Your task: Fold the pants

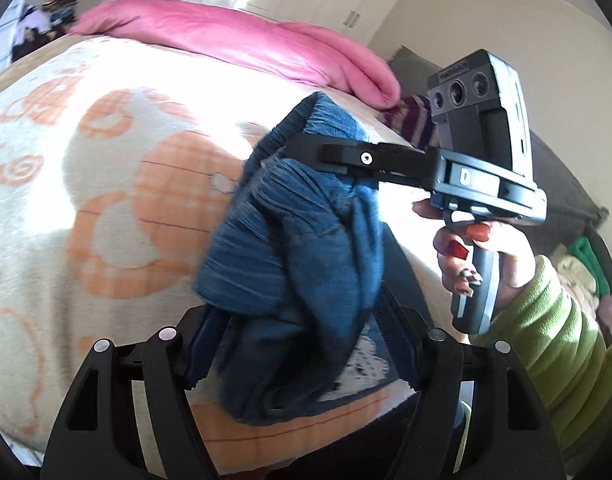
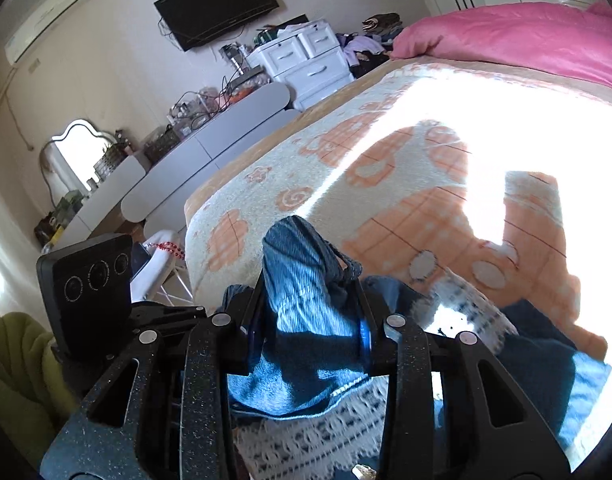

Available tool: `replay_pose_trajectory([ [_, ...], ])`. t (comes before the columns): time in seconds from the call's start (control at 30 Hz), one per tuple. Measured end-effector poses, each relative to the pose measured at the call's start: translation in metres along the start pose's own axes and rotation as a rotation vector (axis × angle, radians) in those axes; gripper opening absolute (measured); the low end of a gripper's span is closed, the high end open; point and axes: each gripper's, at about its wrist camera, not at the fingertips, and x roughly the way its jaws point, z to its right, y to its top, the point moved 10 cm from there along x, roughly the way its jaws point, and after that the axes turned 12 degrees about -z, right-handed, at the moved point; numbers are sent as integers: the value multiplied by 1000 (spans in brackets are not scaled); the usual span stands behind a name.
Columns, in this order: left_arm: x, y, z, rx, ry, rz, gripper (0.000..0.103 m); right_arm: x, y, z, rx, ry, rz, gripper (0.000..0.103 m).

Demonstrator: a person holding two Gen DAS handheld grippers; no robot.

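Left gripper [image 1: 301,344] and right gripper [image 2: 310,320] each clamp bunched blue ribbed pants [image 1: 289,248], lifted above the patterned bedspread [image 1: 105,184].

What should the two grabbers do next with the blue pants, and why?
Probably pull the two grippers apart and lower the blue pants flat onto the bed. Both the left gripper and right gripper pinch the cloth, which hangs bunched and crumpled between them, too rumpled to fold.
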Motion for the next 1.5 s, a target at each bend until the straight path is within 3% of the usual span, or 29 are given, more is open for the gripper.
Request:
replay_pose_trajectory([
  [0.17, 9, 0, 28, 105, -81, -16, 72, -30, -22, 27, 98, -37, 62, 43],
  [0.37, 24, -6, 52, 197, -219, -88, 72, -51, -57, 52, 200, -112, 73, 48],
  [0.47, 34, -15, 58, 244, -170, -122, 72, -48, -66, 53, 200, -136, 57, 56],
  [0.63, 40, -17, 55, 245, -158, -148, 72, -36, -95, 85, 239, -386, -79, 56],
  [0.73, 37, -15, 53, 247, -162, -135, 72, -40, -100, 92, 276, -385, -61, 56],
  [0.8, 32, -12, 51, 249, -153, -115, 88, -49, -99, 82, 256, -387, -29, 57],
  [0.9, 5, -10, 46, 253, -126, -47, 92, -74, -101, 63, 222, -403, 38, 67],
  [1.03, -19, 7, 25, 216, -42, 7, 96, -105, -112, 32, 134, -451, 97, 75],
  [1.13, -19, 31, 8, 186, 62, -27, 97, -104, -120, -4, 15, -474, 89, 78],
  [1.23, -1, 51, -1, 184, 147, -119, 93, -85, -128, -46, -127, -462, 49, 78],
  [1.3, 11, 61, 1, 210, 130, -155, 58, -67, -131, -67, -206, -450, 9, 75],
  [1.37, 28, 69, 5, 233, 113, -197, 55, -49, -133, -83, -289, -466, -41, 61],
  [1.5, 55, 67, 2, 227, 63, -255, 46, -17, -124, -97, -387, -464, -94, 54],
])
